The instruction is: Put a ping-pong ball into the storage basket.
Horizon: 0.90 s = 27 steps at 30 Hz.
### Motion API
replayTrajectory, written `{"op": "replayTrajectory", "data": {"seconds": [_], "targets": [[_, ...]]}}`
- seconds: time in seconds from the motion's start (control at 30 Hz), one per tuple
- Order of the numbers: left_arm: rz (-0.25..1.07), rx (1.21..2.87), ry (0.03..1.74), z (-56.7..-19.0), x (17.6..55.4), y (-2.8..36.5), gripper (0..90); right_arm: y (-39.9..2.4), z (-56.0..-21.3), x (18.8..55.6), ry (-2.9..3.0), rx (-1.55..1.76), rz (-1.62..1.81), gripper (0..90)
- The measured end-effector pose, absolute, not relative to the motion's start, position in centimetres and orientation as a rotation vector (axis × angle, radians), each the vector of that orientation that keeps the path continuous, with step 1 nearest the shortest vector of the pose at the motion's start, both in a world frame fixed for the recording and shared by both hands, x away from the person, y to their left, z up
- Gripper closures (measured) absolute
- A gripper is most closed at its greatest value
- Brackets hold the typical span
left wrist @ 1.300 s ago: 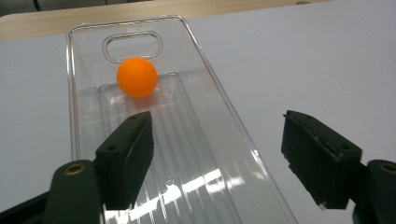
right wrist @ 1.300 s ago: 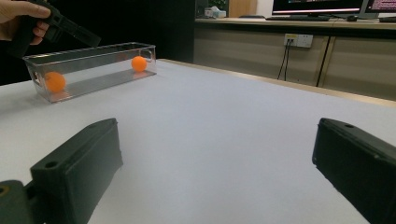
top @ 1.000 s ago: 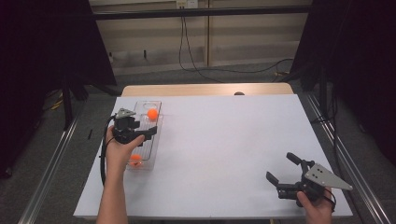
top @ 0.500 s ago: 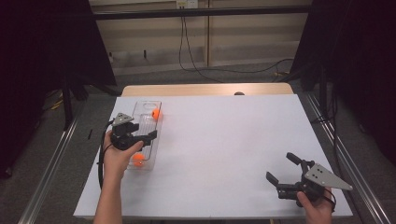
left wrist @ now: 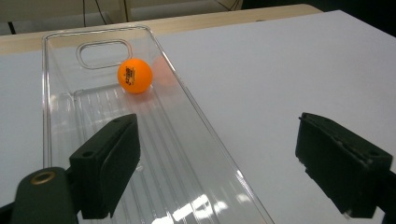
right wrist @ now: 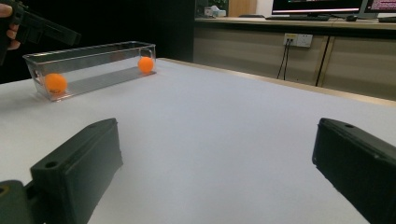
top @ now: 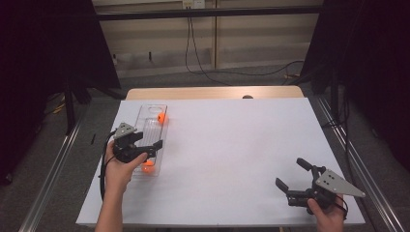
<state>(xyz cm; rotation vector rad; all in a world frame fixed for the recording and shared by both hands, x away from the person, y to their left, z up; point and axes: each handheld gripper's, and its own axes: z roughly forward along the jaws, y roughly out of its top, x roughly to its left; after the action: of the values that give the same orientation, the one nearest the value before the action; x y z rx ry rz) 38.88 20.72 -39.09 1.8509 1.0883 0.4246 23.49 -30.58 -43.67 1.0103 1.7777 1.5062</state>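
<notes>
My left gripper (top: 145, 149) hung above the near end of the clear plastic tray (top: 145, 112), its jaws having just been opening, with nothing between them. One orange ball (top: 148, 164) lay just below and nearer than them; the second orange ball (left wrist: 135, 75) lay straight ahead along the tray's long axis, at the far end. My right gripper (top: 294, 182) stood open and empty, well apart. Count: two balls, one tray.

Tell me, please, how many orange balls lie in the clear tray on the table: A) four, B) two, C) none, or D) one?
B: the clear tray holds two, one orange ball at its far end and a second ball at its near end, beside the left gripper.
</notes>
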Motion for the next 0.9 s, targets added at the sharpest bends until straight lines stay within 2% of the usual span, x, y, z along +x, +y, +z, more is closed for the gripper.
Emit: {"op": "replayTrajectory", "data": {"seconds": [0.9], "targets": [[0.450,1.736,1.032,-39.7,36.8,21.8,4.2,-30.5,-43.6,23.5,1.777,1.008,1.509,0.9]]}}
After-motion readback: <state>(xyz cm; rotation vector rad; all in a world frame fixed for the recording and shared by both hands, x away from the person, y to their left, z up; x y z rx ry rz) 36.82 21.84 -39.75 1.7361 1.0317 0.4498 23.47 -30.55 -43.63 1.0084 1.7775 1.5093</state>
